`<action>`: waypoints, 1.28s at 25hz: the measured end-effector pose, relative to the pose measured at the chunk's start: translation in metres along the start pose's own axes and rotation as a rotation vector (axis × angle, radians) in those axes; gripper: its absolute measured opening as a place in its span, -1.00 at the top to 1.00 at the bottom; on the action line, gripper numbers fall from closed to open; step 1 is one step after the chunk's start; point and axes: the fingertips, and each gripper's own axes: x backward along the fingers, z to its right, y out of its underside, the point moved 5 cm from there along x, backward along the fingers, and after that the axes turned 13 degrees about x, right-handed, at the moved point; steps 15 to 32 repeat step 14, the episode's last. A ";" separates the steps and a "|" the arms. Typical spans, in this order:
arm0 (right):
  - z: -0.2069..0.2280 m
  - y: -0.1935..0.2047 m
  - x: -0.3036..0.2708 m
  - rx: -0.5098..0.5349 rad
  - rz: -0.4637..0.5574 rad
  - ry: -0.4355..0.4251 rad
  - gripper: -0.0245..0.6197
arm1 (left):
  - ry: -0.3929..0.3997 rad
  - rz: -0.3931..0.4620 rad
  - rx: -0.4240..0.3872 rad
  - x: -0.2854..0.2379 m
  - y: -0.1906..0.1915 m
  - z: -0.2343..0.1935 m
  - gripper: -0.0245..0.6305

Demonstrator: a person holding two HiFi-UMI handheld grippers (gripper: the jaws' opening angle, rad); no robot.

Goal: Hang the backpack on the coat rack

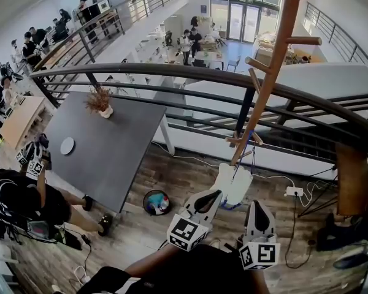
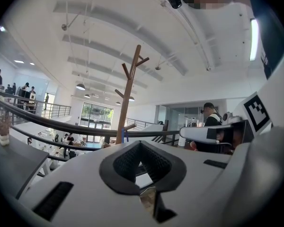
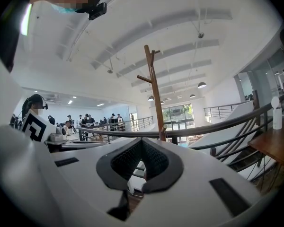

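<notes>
So, my left gripper and right gripper are both pressed together, apparently empty, facing the coat rack by the railing.

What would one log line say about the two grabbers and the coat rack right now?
left gripper: shut, empty | right gripper: shut, empty | coat rack: upright by railing, ahead of both | backpack: not in view

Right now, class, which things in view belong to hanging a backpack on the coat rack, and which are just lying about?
For the job: coat rack, left gripper, right gripper, both shut and empty; white thing at the rack's foot, perhaps the backpack.
Lying about: dark table, potted plant, white disc, round tub on the floor, power strip.
</notes>
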 end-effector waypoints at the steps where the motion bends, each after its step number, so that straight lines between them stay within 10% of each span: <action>1: 0.002 0.000 -0.002 0.003 0.001 0.000 0.89 | 0.000 0.000 0.001 -0.003 -0.001 -0.002 0.93; 32: 0.007 0.006 -0.009 0.007 0.005 -0.002 0.89 | 0.006 -0.011 -0.002 -0.013 -0.001 -0.004 0.93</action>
